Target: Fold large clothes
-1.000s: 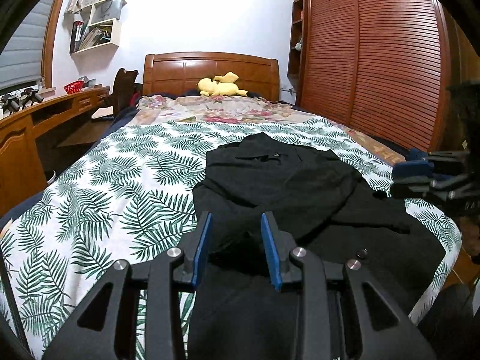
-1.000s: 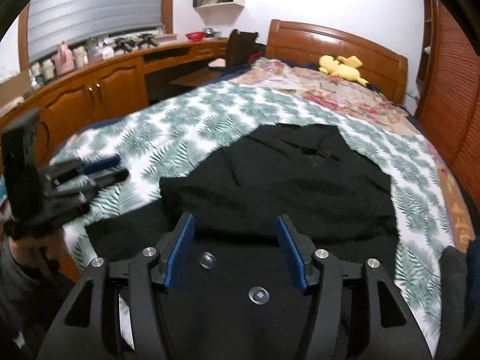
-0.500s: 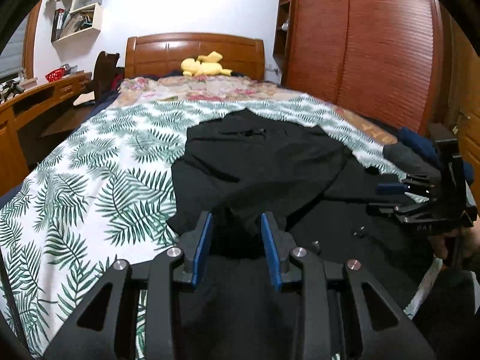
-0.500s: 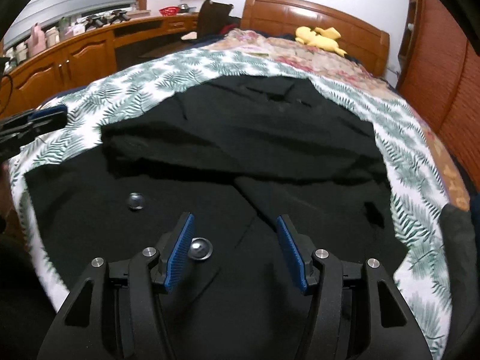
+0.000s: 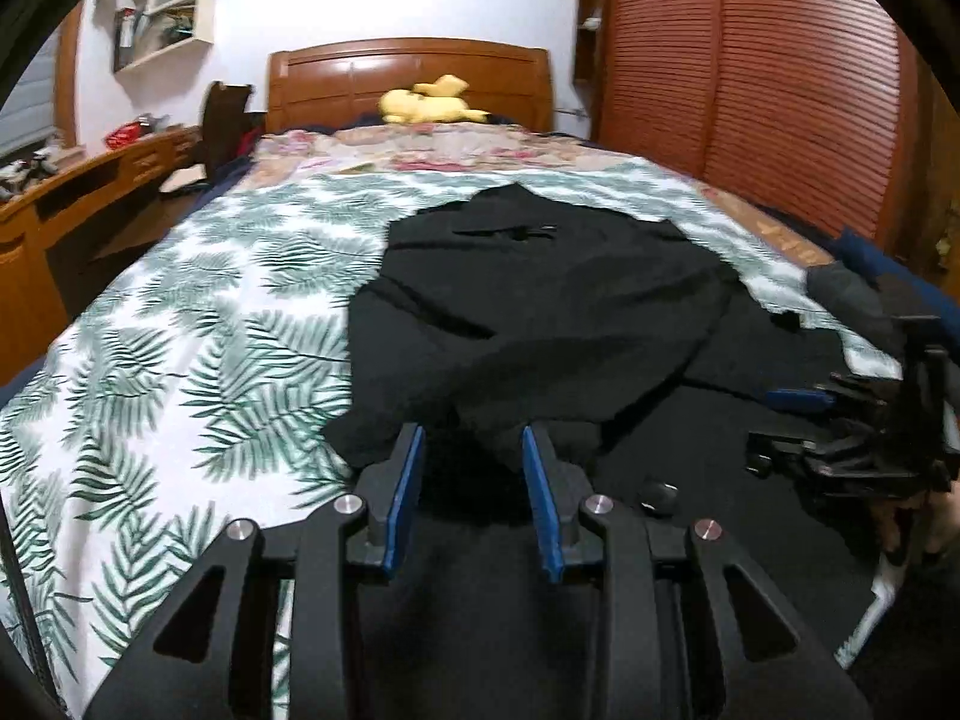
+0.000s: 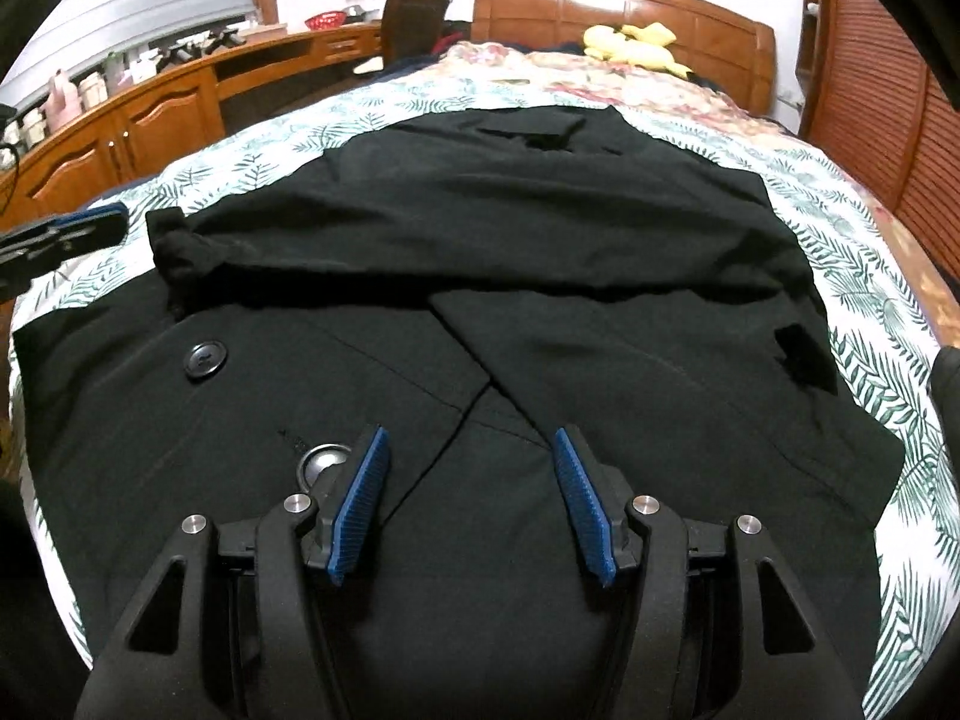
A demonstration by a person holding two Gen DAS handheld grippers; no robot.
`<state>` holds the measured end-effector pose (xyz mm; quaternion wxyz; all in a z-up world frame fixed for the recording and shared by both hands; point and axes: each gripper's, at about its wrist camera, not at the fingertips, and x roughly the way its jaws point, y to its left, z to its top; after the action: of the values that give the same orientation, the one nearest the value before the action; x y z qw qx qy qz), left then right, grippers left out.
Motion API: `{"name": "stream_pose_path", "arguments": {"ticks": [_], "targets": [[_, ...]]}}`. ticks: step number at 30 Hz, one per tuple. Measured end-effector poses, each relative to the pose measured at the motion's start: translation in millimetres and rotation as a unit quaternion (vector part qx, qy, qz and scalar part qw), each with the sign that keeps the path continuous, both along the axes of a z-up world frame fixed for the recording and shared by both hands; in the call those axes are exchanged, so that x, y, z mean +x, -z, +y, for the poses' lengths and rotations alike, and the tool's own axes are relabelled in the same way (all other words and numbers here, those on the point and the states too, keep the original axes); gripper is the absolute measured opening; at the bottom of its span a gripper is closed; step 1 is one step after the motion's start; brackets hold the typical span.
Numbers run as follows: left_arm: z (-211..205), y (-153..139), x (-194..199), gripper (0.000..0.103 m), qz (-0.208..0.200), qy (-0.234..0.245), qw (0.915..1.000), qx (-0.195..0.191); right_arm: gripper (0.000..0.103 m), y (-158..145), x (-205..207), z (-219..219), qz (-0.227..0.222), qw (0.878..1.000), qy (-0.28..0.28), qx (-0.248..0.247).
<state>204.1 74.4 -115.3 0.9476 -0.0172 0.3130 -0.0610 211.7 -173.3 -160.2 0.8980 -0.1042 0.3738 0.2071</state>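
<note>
Right wrist view shows my right gripper [image 6: 471, 480] has dropped close over the black coat [image 6: 480, 252], jaws spread and empty; left gripper [image 5: 471, 483] likewise parted, ready to grab the hem.

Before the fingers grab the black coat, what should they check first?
1. Black coat lies spread on the bed: ok.
2. Right gripper fingers stand apart, nothing pinched: ok.
3. Left gripper fingers stand apart over the coat's edge, nothing pinched: ok.
4. Sleeve folded across the coat's middle: ok.
5. Button and metal snap close to the right fingers, may get caught: not ok.
6. Coat's near hem flat: cannot tell, hidden under the grippers.
</note>
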Motion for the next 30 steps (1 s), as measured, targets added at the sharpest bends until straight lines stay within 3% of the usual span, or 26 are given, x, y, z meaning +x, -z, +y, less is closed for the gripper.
{"name": "stream_pose_path", "arguments": {"ticks": [6, 17, 20, 21, 30], "targets": [[1, 0, 10, 0.032, -0.002, -0.018, 0.9998, 0.005, 0.059, -1, -2, 0, -0.005, 1.0, -0.001, 0.008], [-2, 18, 31, 0.031, 0.046, -0.046, 0.9978, 0.007, 0.059, -1, -1, 4, -0.008, 1.0, -0.002, -0.001], [-5, 16, 29, 0.015, 0.04, -0.054, 0.9976, 0.014, 0.059, -1, -1, 4, -0.007, 1.0, -0.002, -0.001], [-7, 16, 28, 0.005, 0.041, -0.057, 0.9973, 0.023, 0.059, -1, -1, 4, -0.007, 1.0, -0.002, 0.0], [-35, -6, -9, 0.0, 0.014, -0.042, 0.9983, 0.038, 0.059, -1, -2, 3, -0.006, 1.0, -0.004, 0.003]]}}
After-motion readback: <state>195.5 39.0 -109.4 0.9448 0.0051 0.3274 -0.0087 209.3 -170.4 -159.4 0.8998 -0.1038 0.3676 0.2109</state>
